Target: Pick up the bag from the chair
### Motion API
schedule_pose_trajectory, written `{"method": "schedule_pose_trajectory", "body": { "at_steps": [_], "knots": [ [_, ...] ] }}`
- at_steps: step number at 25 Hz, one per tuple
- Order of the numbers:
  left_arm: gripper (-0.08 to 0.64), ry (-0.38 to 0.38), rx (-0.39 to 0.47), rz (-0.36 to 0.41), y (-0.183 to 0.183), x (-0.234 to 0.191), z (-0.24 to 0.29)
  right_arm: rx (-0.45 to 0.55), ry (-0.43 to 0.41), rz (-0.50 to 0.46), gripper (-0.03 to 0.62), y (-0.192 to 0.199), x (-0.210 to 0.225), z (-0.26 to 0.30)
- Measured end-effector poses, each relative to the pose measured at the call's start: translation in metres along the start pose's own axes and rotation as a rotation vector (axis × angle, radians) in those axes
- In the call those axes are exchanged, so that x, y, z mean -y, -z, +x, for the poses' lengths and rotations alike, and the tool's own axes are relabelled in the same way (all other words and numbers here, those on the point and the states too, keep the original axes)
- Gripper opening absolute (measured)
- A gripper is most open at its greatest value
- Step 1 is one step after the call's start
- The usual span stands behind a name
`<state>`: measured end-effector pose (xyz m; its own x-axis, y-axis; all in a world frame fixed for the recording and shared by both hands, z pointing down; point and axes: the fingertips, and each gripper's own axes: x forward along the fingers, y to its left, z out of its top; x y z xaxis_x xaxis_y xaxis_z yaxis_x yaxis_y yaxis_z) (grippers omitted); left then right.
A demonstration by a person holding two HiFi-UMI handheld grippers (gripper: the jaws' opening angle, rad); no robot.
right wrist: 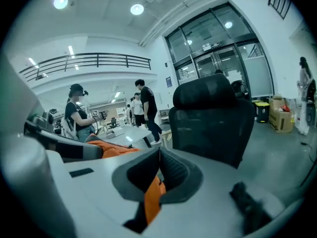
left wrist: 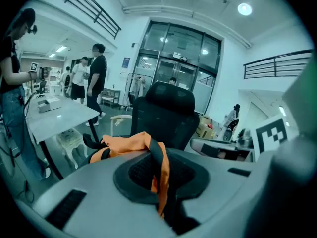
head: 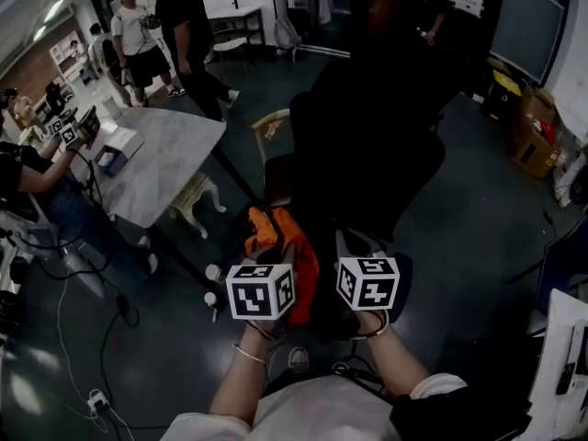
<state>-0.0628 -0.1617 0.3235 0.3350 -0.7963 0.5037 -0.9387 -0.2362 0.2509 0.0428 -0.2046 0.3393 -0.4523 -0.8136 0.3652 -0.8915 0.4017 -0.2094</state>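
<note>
An orange bag with black straps hangs in the air between my two grippers, in front of a black office chair. My left gripper is shut on an orange and black strap of the bag, and the bag's body bunches just beyond its jaws. My right gripper is shut on an orange part of the bag, with more orange fabric to its left. The chair stands upright behind the bag, its backrest facing me.
A grey table stands to the left with a person seated at it. Other people stand further back. Cables lie on the dark floor. Cardboard boxes sit at the right.
</note>
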Motion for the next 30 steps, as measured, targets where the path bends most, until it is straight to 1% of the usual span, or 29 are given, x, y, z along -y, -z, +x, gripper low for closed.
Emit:
{"method": "schedule_pose_trajectory", "body": {
  "at_steps": [5, 8, 12, 20, 24, 30],
  "knots": [
    [0.046, -0.1, 0.035, -0.053, 0.01, 0.002, -0.031, -0.019, -0.094, -0.012, 0.032, 0.008, -0.012, -0.012],
    [0.046, -0.168, 0.059, -0.088, 0.019, -0.003, -0.057, -0.033, -0.159, -0.017, 0.032, 0.015, -0.028, -0.016],
    [0.046, -0.262, 0.089, -0.134, 0.034, -0.018, -0.095, -0.055, -0.253, -0.03, 0.032, 0.028, -0.062, -0.017],
    [0.046, -0.435, 0.11, -0.21, 0.071, -0.055, -0.158, -0.104, -0.417, -0.085, 0.032, 0.055, -0.133, -0.02],
    [0.046, -0.485, 0.116, -0.236, 0.086, -0.077, -0.188, -0.118, -0.464, -0.127, 0.032, 0.063, -0.169, -0.021],
    [0.044, -0.522, 0.125, -0.275, 0.107, -0.121, -0.22, -0.097, -0.502, -0.187, 0.032, 0.063, -0.226, -0.011]
  ]
}}
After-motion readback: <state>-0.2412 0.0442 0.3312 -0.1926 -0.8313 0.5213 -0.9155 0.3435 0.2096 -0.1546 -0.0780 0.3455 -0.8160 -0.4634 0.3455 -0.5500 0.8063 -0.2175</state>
